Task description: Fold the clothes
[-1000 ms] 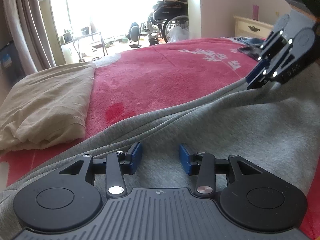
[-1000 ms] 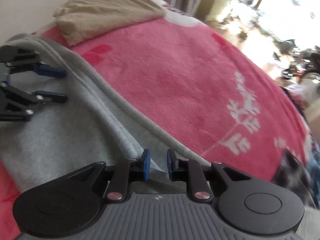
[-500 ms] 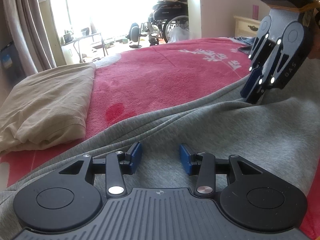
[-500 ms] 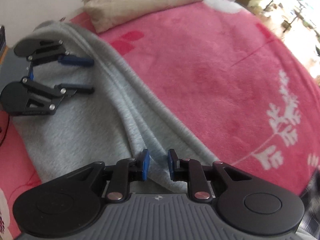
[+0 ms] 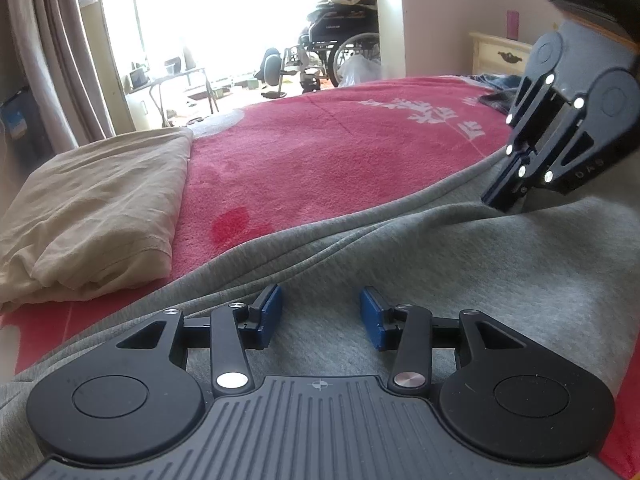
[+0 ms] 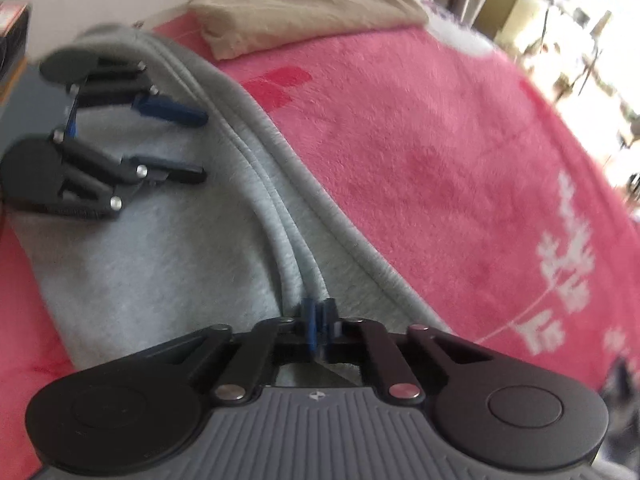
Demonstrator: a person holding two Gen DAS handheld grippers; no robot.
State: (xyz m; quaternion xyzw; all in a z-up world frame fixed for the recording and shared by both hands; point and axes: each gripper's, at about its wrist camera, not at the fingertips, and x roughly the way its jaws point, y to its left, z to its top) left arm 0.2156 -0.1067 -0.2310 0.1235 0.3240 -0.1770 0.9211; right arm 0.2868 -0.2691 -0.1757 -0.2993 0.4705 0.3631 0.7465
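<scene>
A grey garment [image 5: 480,280] lies spread over the near side of a bed, its folded edges running in ridges [image 6: 280,220]. My left gripper [image 5: 320,316] rests low over the cloth, open, with its blue pads apart and nothing pinched; it also shows in the right wrist view [image 6: 204,144]. My right gripper [image 6: 319,316] points steeply down at the far edge of the garment, its pads together on the ridge of cloth. Seen from the left wrist, the right gripper [image 5: 502,200] has its tips on the fabric.
A red blanket [image 5: 320,160] with a white plant print covers the bed. A folded beige cloth [image 5: 92,208] lies at the left. Dark clothing [image 5: 496,98] sits at the far right of the bed. Beyond stand a wheelchair [image 5: 344,48] and a cream nightstand [image 5: 500,54].
The right gripper came down onto the garment's edge, rolled a little, and its pads went from slightly apart to closed on the fold. The left gripper stayed put.
</scene>
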